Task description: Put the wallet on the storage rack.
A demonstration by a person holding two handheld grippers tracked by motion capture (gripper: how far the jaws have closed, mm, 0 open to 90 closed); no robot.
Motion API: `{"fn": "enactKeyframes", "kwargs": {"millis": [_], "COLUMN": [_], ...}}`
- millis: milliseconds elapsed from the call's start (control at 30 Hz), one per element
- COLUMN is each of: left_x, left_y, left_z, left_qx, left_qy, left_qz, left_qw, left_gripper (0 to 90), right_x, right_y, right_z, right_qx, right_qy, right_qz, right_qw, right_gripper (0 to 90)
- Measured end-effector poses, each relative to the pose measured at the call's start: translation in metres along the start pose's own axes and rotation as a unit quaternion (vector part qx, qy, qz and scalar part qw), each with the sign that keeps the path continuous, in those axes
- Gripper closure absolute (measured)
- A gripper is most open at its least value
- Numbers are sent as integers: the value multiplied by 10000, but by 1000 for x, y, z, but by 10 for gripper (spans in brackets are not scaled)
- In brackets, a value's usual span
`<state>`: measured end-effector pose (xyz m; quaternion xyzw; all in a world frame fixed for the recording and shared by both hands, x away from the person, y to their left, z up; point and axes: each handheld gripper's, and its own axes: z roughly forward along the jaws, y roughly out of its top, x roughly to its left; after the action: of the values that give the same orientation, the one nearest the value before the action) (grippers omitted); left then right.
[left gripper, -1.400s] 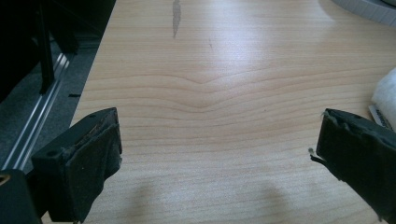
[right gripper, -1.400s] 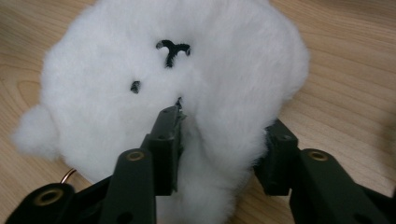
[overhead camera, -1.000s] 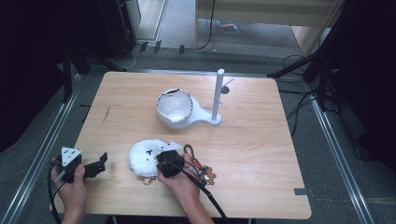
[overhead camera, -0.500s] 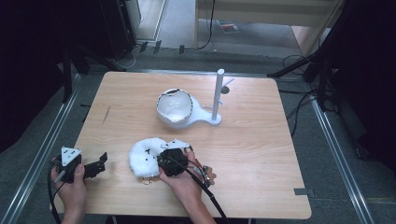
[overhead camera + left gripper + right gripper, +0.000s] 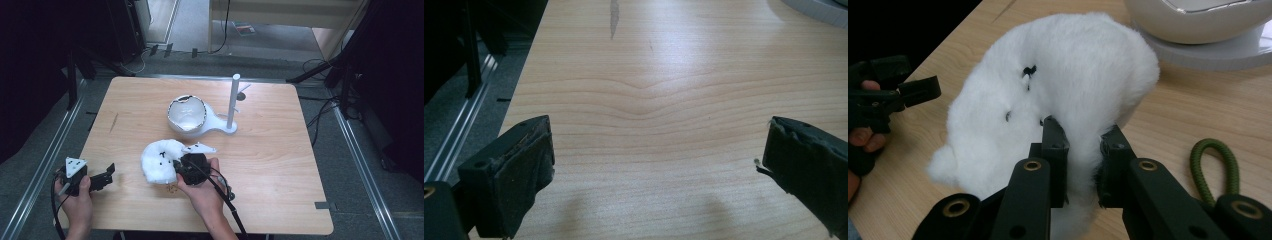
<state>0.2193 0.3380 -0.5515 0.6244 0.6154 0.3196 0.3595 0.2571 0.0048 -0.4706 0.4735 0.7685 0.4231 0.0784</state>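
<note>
No readable labels or writing anywhere. Bench (image 5: 280, 165) is pale wood-grain laminate with rounded corners.

White fluffy plush thing (image 5: 161, 161) with small black dots, curved like a thick crescent, lies near the front edge, left of centre. Right hand-held gripper (image 5: 1083, 145) is clenched on its fur, black jaws sunk into the pile. Versus a second ago, the right hand and the plush have shifted slightly toward the left edge.

Left hand-held gripper (image 5: 102, 176) sits at the front-left corner, released: foam-faced jaws wide apart over bare wood, nothing between them. Same spot as before.

Glossy white stand (image 5: 220, 125) with a round bowl-shaped cup and a vertical post sits mid-bench, toward the back. Olive-green cord loop (image 5: 1212, 167) lies just right of the right hand-held gripper.
</note>
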Motion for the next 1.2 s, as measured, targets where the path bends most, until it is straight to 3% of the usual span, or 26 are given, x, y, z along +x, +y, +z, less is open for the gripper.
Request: {"fn": "enactKeyframes", "kwargs": {"millis": [433,733,1000,1200], "left_x": [0,1,1,1], "left_y": [0,0,0,0], "left_z": [0,0,0,0], "left_qx": [-13,-12,-14,-2], "left_qy": [-1,-15,-10,-20], "left_qz": [-22,-34,-33,-37], "left_qw": [10000,10000,10000,10000], "left_gripper": [7,7,7,7], "right_x": [-11,-28,-49,-57], "right_y": [22,38,55,64], "right_z": [-25,-34,-38,-38], "right_qx": [-50,-7,-98,-232], "right_qy": [-242,-534,-880,-1167], "right_qz": [80,165,353,342], "right_qw": [9997,9984,9954,9923], "right_gripper": [786,783,780,777]}}
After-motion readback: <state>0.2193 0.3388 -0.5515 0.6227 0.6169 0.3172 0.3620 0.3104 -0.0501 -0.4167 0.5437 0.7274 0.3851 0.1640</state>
